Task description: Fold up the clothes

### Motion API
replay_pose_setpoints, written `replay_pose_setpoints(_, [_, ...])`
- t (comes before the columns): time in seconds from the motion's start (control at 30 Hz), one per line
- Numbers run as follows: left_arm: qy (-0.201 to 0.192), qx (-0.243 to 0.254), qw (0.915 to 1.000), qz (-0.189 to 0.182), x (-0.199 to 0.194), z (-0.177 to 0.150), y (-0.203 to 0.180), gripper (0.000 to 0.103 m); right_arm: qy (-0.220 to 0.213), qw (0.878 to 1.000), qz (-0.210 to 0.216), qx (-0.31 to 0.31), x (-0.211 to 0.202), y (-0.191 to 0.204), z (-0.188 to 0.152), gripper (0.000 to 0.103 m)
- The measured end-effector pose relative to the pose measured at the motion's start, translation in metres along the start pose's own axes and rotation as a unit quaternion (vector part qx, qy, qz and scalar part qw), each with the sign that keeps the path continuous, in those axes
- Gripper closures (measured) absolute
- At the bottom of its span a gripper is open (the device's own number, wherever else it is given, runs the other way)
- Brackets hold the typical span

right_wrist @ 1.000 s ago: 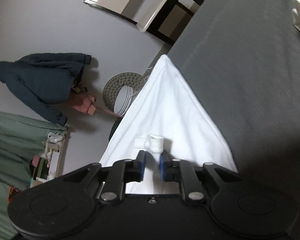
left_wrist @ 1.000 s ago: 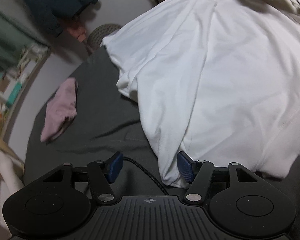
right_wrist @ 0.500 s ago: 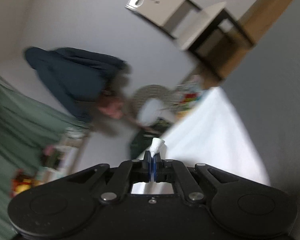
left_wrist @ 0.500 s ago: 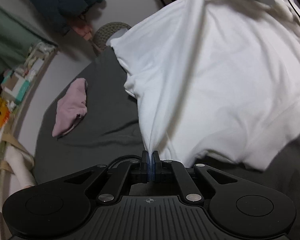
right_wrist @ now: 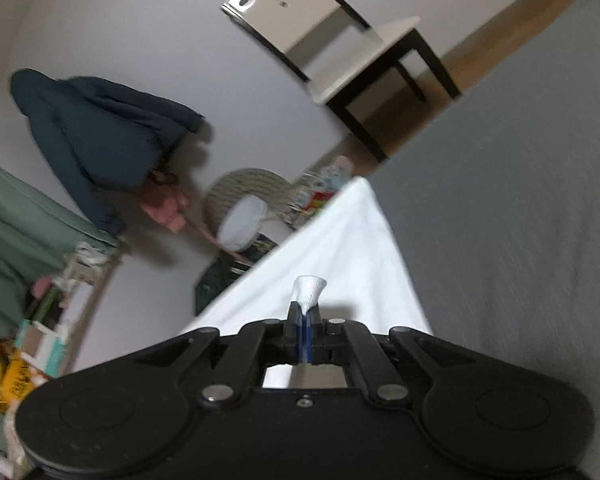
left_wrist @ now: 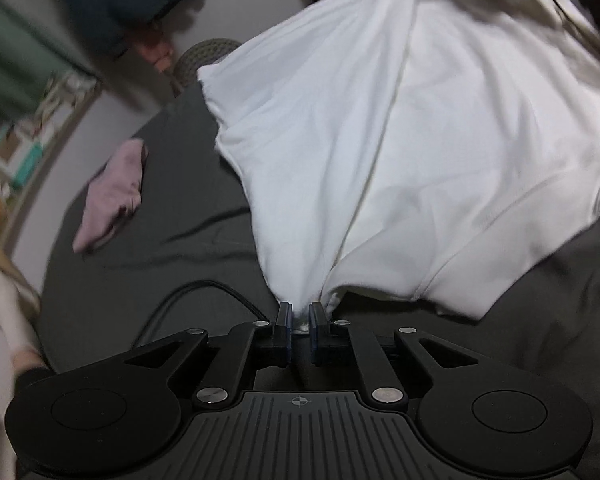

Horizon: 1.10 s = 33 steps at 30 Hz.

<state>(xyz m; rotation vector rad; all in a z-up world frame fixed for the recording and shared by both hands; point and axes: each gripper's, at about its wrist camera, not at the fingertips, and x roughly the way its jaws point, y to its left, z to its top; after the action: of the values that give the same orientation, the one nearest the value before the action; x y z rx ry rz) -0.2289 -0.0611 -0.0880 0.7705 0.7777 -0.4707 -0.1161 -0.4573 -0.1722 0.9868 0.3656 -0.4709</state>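
Note:
A white T-shirt (left_wrist: 400, 140) hangs stretched above the dark grey bed cover (left_wrist: 160, 248). My left gripper (left_wrist: 300, 320) is shut on a bunched lower corner of it, the cloth fanning upward from the fingertips. In the right wrist view my right gripper (right_wrist: 305, 322) is shut on another pinch of the white T-shirt (right_wrist: 332, 256), with a small tuft sticking out above the pads. The right gripper shows blurred at the top of the left wrist view, at the far end of the shirt.
A folded pink garment (left_wrist: 112, 196) lies on the cover to the left. A black cable (left_wrist: 204, 292) runs across the cover near my left gripper. Beyond the bed are a dark jacket (right_wrist: 92, 136) on the wall, a woven basket (right_wrist: 244, 196), cluttered shelves (right_wrist: 48, 320) and a chair (right_wrist: 360, 60).
My left gripper went from open beside the shirt's corner to shut on it. Both grippers have lifted, and the shirt now hangs taut between them.

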Motion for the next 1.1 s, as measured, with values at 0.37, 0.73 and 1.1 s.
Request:
replay_pose_setpoints(0.37, [-0.033, -0.072, 0.9938, -0.078, 0.011, 0.015, 0.011, 0.094, 0.010, 1.000, -0.017, -0.006, 0.012, -0.004, 0.002, 0.101])
replay_pose_setpoints(0.73, [-0.004, -0.097, 0.9875, -0.125, 0.034, 0.008, 0.016, 0.094, -0.051, 0.981, -0.122, -0.139, -0.033, 0.055, -0.004, 0.063])
replay_pose_setpoints(1.1, [-0.038, -0.240, 0.9599, -0.139, 0.069, 0.015, 0.087, 0.093, 0.227, 0.883, 0.176, -0.371, -0.020, 0.254, -0.178, 0.057])
